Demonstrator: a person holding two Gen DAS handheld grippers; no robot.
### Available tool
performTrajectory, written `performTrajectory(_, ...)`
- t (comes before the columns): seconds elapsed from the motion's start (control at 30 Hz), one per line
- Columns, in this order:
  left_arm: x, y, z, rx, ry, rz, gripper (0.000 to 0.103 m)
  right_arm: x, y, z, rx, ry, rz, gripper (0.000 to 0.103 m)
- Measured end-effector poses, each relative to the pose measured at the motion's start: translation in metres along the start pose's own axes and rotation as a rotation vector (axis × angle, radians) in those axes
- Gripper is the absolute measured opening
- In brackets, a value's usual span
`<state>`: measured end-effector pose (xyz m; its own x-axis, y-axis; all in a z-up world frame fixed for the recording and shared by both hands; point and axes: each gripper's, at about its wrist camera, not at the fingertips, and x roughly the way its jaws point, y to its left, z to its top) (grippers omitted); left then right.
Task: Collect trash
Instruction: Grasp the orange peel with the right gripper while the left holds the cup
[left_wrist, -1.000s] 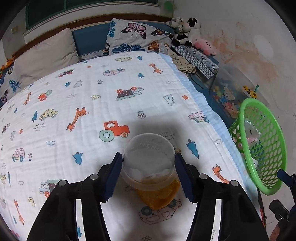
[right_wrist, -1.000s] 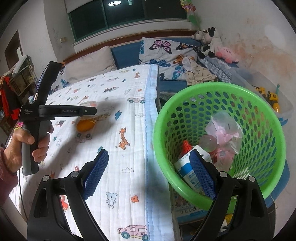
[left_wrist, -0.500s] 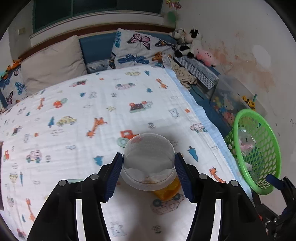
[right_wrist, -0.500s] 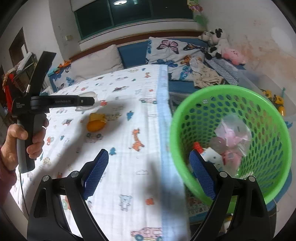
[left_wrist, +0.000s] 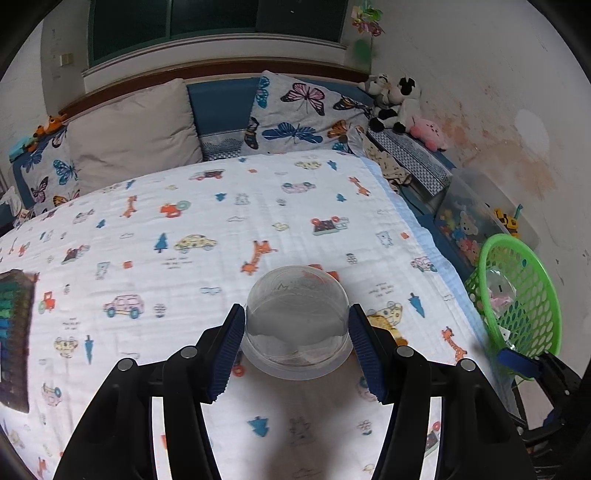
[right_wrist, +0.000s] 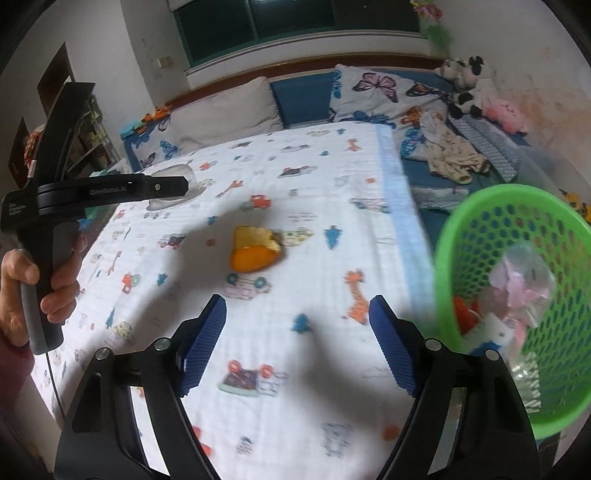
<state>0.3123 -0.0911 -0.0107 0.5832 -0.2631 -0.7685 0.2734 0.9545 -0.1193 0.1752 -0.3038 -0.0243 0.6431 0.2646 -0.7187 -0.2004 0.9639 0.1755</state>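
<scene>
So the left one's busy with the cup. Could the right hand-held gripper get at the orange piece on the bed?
Probably yes: the right hand-held gripper is open and empty, and the orange piece lies uncovered ahead of it.

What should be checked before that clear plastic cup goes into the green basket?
1. Grip: left tongs clamp the clear plastic cup on both sides: ok.
2. Cup lifted off the printed white bedspread: ok.
3. Green perforated plastic basket within sight beside the bed: ok.
4. Room in the basket: trash sits low, space above: ok.
5. Right tongs open, holding nothing: ok.
6. Orange food scrap left on the bedspread: not ok, not yet collected.
</scene>
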Motion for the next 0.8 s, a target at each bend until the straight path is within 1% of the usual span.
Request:
performTrajectory(0.3,-0.008,0.023,-0.005,-0.031,-0.006,0.014,0.055,0.043,0.028,0.015,-0.026,0.041,0.021,0.07)
performTrajectory(0.5,-0.013,0.036,-0.01,-0.058,-0.011,0.023,0.055,0.069,0.034,0.02,-0.015,0.066,0.019,0.068)
performTrajectory(0.7,-0.021,0.048,-0.017,-0.101,-0.021,0.028,0.055,0.097,0.037,0.023,-0.02,0.091,-0.028,0.067)
performTrajectory(0.8,-0.027,0.054,-0.021,-0.112,-0.029,0.037,0.055,0.104,0.043,0.025,-0.064,0.084,-0.074,0.065)
